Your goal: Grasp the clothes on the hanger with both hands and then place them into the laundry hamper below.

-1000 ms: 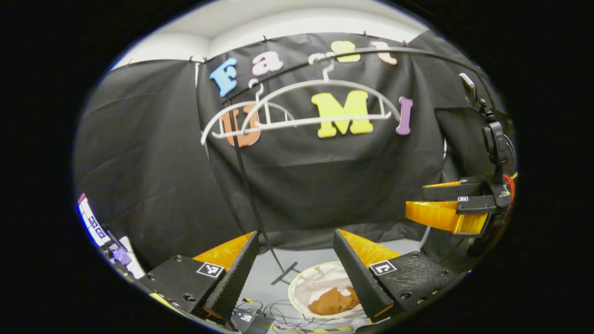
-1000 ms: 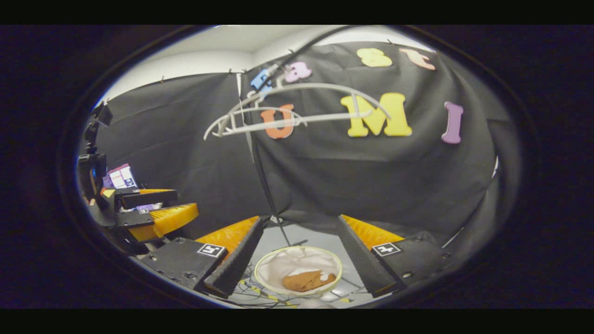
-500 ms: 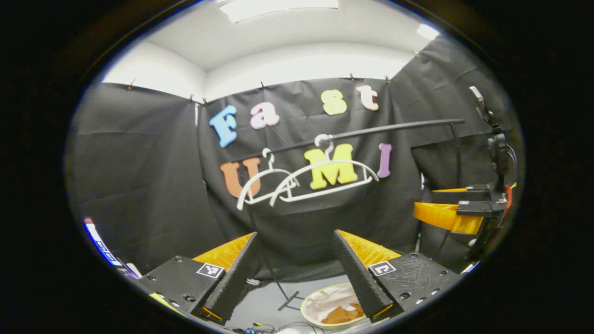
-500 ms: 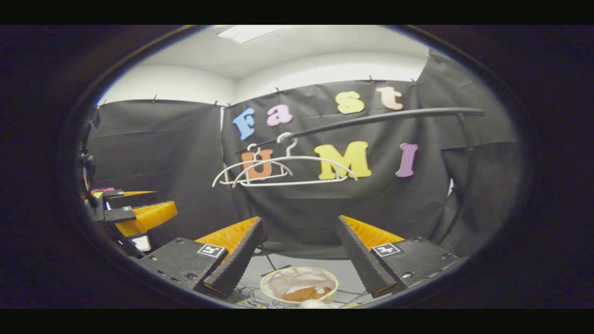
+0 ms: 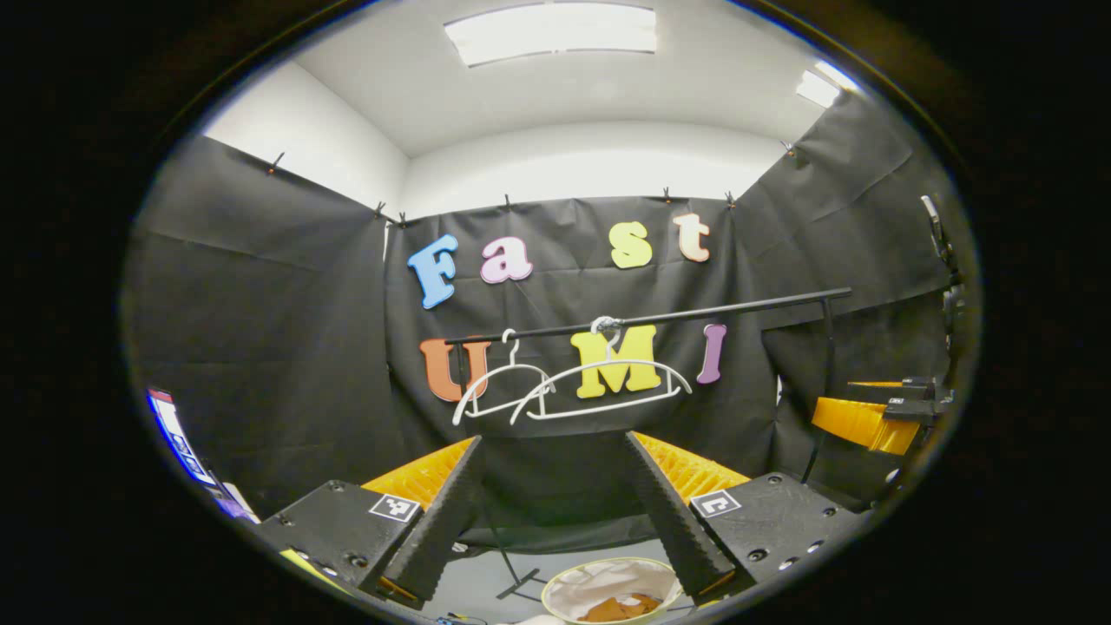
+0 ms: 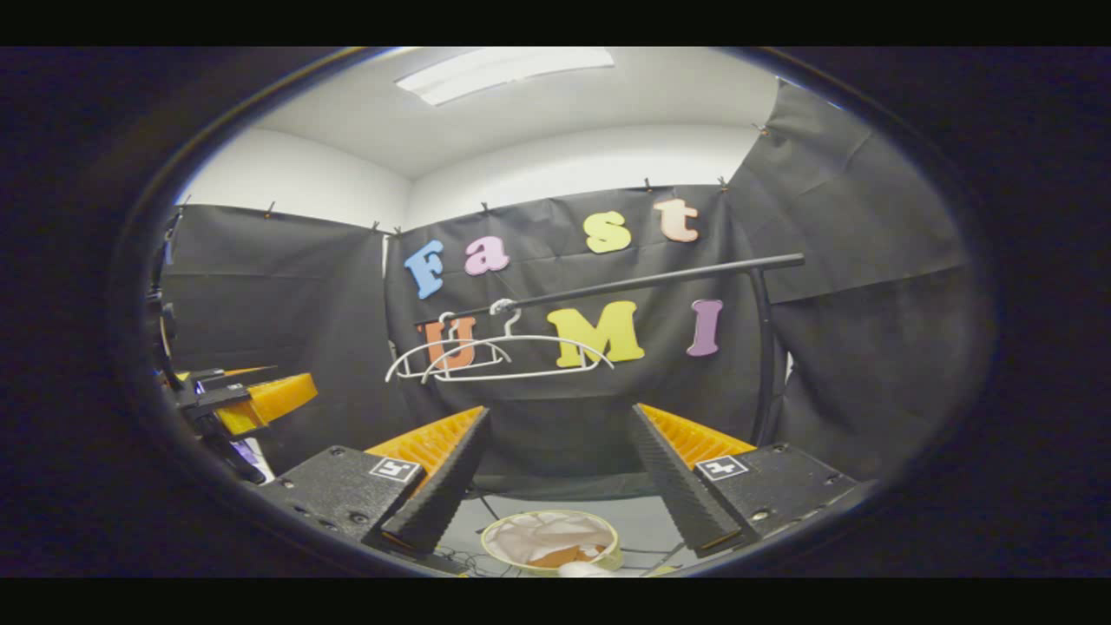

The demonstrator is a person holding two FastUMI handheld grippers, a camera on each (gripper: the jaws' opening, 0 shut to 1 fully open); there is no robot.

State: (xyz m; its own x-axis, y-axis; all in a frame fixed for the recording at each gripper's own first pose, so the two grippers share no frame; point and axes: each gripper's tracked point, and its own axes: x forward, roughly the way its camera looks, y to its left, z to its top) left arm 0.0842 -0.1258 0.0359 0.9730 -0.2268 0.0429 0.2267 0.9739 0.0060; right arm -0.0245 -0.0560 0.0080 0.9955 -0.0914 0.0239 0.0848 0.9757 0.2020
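Observation:
Two bare white hangers (image 5: 599,384) (image 6: 512,360) hang on the black rail (image 5: 660,316) (image 6: 625,282) in front of the wall. Below stands the round laundry hamper (image 5: 555,593) (image 6: 499,531), holding a brown garment (image 5: 618,608) (image 6: 564,556) on white cloth. My left gripper (image 5: 553,443) is open with nothing between its fingers, well back from the rail; the right gripper view shows it at the left (image 6: 278,386). My right gripper (image 6: 560,412) is also open and holds nothing; in the left gripper view it is at the right edge (image 5: 846,404).
The rail's upright post (image 6: 764,347) rises at the right, and its foot (image 5: 521,583) rests on the grey floor beside the hamper. Cables lie on the floor near the hamper. A lit device (image 5: 178,438) stands at the left edge.
Both grippers have drawn back from the rail and tilted up. The hangers and rail now look smaller and lower, and the hamper has slid to the bottom edge. Both stay open.

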